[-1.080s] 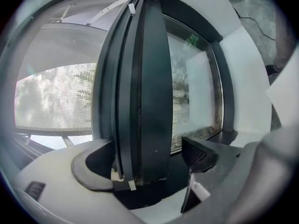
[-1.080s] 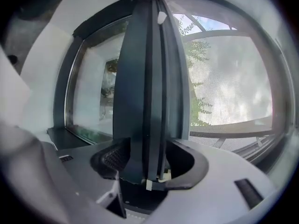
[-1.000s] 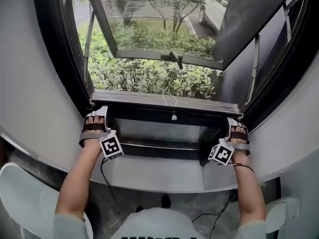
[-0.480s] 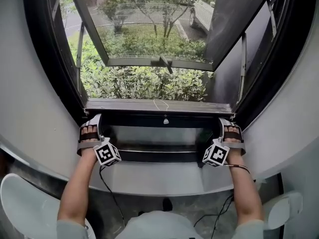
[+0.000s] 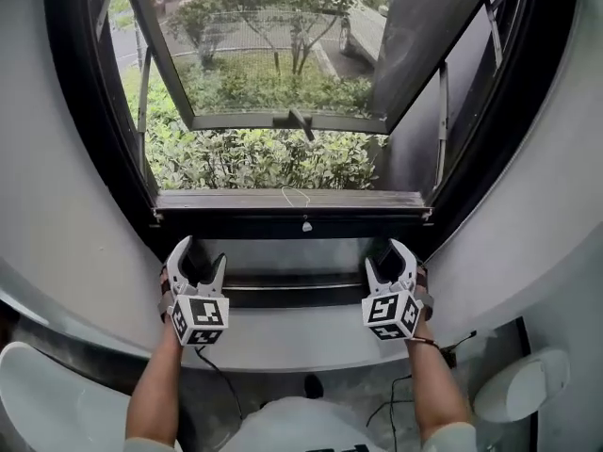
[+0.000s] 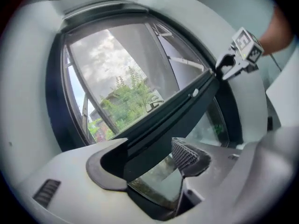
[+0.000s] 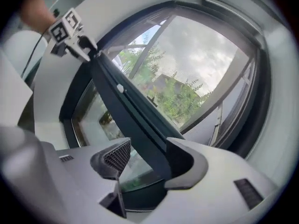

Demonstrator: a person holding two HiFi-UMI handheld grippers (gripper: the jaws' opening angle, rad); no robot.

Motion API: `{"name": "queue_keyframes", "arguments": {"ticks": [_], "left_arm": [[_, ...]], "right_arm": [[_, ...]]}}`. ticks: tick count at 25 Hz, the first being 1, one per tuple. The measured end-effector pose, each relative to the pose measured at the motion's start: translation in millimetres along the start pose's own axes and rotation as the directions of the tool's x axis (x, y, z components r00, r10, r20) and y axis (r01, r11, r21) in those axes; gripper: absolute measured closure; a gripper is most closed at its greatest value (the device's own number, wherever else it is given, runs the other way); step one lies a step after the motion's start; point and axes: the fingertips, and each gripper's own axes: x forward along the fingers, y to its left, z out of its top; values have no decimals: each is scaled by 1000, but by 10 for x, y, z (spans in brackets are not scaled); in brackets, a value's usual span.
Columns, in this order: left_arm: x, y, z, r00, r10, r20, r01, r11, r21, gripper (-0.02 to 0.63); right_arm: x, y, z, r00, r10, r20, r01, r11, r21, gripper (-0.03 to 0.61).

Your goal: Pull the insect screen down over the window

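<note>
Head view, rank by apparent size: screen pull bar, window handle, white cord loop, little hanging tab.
Largest: screen pull bar, by far.
Next: window handle and white cord loop look about alike; the handle sits farther off.
Smallest: hanging tab.

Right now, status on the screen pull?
Left tool open, just closing; right tool open. Screen bar low, between both tools' jaws, unclamped. Nothing blocking.

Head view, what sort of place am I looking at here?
Probably indoors, standing at a window of a room: there is a pale sill below it, a sash swung outward, and a hedge with a parked car outside.
</note>
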Motion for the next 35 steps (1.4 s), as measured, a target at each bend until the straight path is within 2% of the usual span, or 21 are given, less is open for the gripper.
{"name": "queue_keyframes", "arguments": {"ticks": [2, 4, 6, 8, 10, 12, 14, 18, 21, 28, 35], "left_arm": [[-180, -34, 95, 998, 1, 63, 6, 994, -112, 395], [-349, -53, 166, 993, 10, 117, 11, 983, -185, 496], [-511, -70, 195, 988, 15, 155, 25, 968, -249, 550], [-670, -90, 194, 983, 11, 183, 48, 946, -319, 600], [-814, -121, 174, 978, -9, 207, 92, 915, -393, 600], [-933, -172, 107, 976, -35, 213, 132, 879, -458, 601], [-1048, -245, 13, 978, -49, 202, 146, 854, -499, 601], [-1261, -326, -125, 982, -33, 186, 127, 847, -517, 601], [-1416, -377, -204, 983, -39, 178, 131, 829, -544, 601], [-1649, -674, -354, 991, -48, 122, 110, 815, -569, 601], [-1801, -1066, -61, 995, 17, 97, 41, 825, -564, 601]], "right_arm": [[-154, 78, 138, 999, 11, 42, -17, 990, 143, 349], [-310, 144, 290, 996, 10, 85, -31, 968, 250, 389], [-468, 209, 435, 992, 3, 125, -46, 938, 344, 431], [-630, 278, 552, 987, -6, 163, -66, 897, 437, 503], [-768, 364, 627, 982, -22, 187, -78, 858, 509, 572], [-872, 481, 670, 980, -33, 195, -82, 830, 552, 572], [-959, 614, 690, 980, -32, 197, -92, 805, 586, 572], [-1083, 814, 739, 977, -32, 211, -112, 765, 634, 572], [-1184, 925, 775, 974, -24, 227, -135, 741, 657, 572], [-1375, 1100, 772, 965, 26, 262, -196, 735, 649, 572], [-1494, 1016, 634, 932, 82, 354, -293, 745, 599, 572]]}}
